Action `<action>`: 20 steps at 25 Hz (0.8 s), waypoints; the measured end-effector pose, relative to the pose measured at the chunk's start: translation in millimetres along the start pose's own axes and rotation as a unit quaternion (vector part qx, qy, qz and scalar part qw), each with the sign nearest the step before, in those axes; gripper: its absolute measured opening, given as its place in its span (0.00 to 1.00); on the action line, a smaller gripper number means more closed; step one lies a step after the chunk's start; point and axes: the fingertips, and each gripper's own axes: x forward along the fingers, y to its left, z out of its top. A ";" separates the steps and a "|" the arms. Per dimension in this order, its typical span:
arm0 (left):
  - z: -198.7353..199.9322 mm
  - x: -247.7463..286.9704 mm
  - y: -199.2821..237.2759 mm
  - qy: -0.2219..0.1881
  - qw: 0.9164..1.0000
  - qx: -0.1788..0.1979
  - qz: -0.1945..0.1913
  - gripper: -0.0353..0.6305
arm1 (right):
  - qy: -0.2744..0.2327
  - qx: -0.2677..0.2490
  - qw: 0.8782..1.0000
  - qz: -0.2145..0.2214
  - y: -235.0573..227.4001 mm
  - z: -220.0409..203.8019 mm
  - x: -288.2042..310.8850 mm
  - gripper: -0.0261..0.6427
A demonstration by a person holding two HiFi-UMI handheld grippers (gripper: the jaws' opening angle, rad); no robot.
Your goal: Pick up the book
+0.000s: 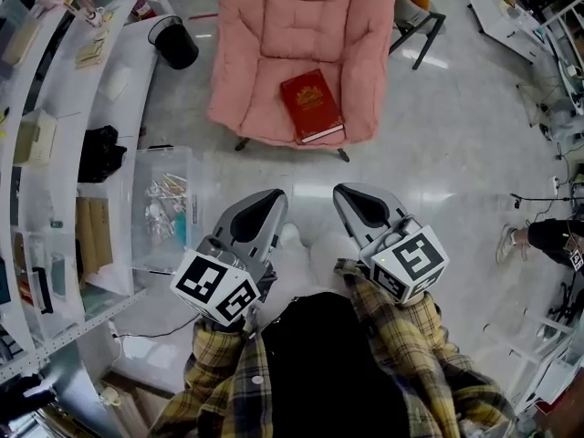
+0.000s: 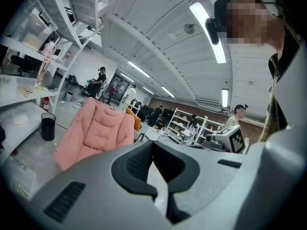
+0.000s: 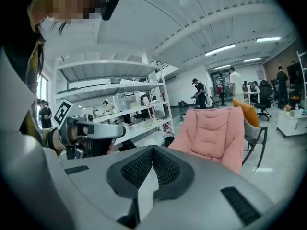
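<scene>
Down low in the frame, the left gripper [image 1: 271, 196] and right gripper [image 1: 343, 193] sit side by side, each with its jaws pressed together and nothing between them. Well apart from them, at upper centre, the red book [image 1: 312, 106] lies flat near the front of the pink chair's [image 1: 301, 16] seat.
</scene>
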 end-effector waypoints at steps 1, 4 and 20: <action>-0.1 2.2 4.3 0.003 1.000 -0.004 -0.002 0.06 | 0.003 0.002 1.000 -0.005 -2.1 -0.4 2.4 0.07; -0.9 11.5 14.0 0.015 1.000 -0.013 -0.011 0.06 | 0.007 0.012 1.000 -0.019 -11.2 0.2 8.5 0.07; 47.5 116.5 77.6 0.009 1.000 -0.019 0.008 0.06 | 0.019 0.013 1.000 0.008 -117.2 39.2 80.5 0.07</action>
